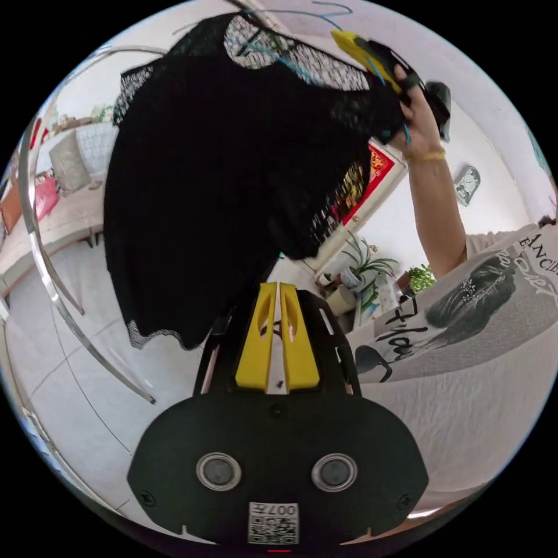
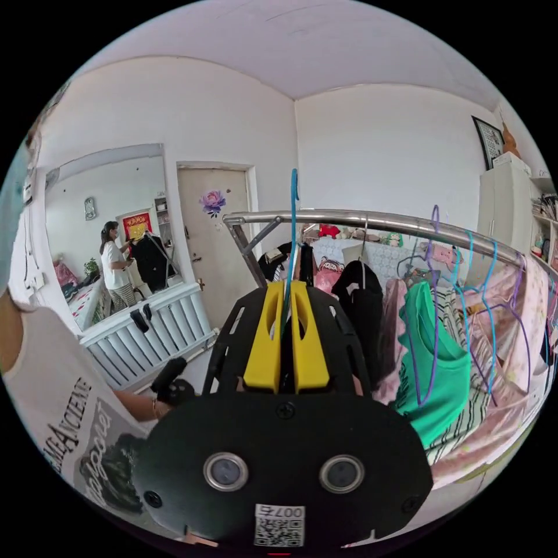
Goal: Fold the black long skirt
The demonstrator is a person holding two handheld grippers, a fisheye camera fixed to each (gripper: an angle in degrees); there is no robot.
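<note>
The black long skirt [image 1: 215, 192] hangs in the air on a blue wire hanger [image 1: 273, 46], its lace hem at the bottom. In the left gripper view, my right gripper [image 1: 356, 47] is up at the top right in the person's raised hand, holding the hanger's top. The right gripper view shows my right gripper [image 2: 283, 286] shut on the blue hanger [image 2: 293, 232], whose hook sticks up past the yellow jaws. My left gripper [image 1: 278, 289] sits below the skirt, jaws nearly together with nothing between them and not touching the cloth.
A steel clothes rail [image 2: 372, 221] carries several garments and hangers, among them a green top [image 2: 436, 360]. A wall mirror [image 2: 116, 232] and a door [image 2: 215, 232] stand beyond. Curved rack legs [image 1: 40, 250], potted plants [image 1: 363, 267] and the person's printed white shirt [image 1: 465, 325] lie close by.
</note>
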